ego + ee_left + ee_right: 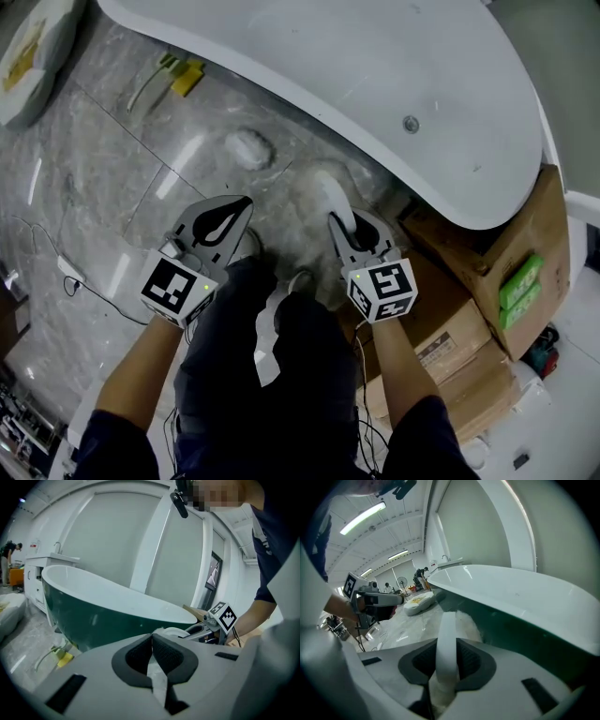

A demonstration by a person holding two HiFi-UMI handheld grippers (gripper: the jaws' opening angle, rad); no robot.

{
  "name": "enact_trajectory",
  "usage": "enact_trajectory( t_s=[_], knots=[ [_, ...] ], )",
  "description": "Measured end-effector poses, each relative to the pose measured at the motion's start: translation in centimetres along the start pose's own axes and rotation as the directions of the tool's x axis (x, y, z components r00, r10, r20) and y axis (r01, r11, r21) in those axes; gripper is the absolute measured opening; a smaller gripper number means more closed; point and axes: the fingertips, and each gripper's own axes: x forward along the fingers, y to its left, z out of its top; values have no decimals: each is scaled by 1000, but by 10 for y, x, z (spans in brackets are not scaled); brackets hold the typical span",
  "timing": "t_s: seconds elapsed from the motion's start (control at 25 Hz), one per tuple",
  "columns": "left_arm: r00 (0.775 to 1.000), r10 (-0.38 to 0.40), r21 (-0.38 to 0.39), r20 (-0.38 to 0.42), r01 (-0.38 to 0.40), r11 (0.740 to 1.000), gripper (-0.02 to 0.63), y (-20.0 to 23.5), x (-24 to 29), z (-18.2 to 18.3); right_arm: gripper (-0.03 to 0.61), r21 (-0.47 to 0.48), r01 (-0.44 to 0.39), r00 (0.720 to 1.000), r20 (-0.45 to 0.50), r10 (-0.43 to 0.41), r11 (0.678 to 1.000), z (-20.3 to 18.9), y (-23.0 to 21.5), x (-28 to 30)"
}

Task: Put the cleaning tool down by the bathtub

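right gripper view: we see our right claw point(446, 653) clamped on the white handle of the cleaning tool point(447, 620), its fluffy head near the bathtub point(525, 597) wall. our left claw point(152, 639) is pressed together on nothing, above the marble floor point(141, 159).

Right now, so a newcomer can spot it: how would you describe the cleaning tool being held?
Start at the big oval bathtub, white inside, dark green outside. Beside it, the right gripper is shut on a white tool with a smooth curved handle and fluffy head. Unlike the yellow-headed tool lying on the grey marble floor farther along the tub, it is all white.
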Motion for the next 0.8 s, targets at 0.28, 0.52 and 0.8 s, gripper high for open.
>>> enact_trajectory(
  t_s=[0.28, 0.52, 0.8],
  knots=[
    [1000, -8, 35, -7, 9, 999, 31, 21, 54, -69, 92, -21, -14, 1000, 4, 14, 1000, -58, -32, 55],
    [1000, -13, 78, -23, 15, 997, 31, 45, 90, -125, 92, -62, -33, 999, -3, 33, 998, -102, -51, 102],
    [998, -28, 101, -53, 34, 994, 32, 63, 113, -184, 92, -96, -49, 998, -37, 46, 994, -155, -69, 152]
  ],
)
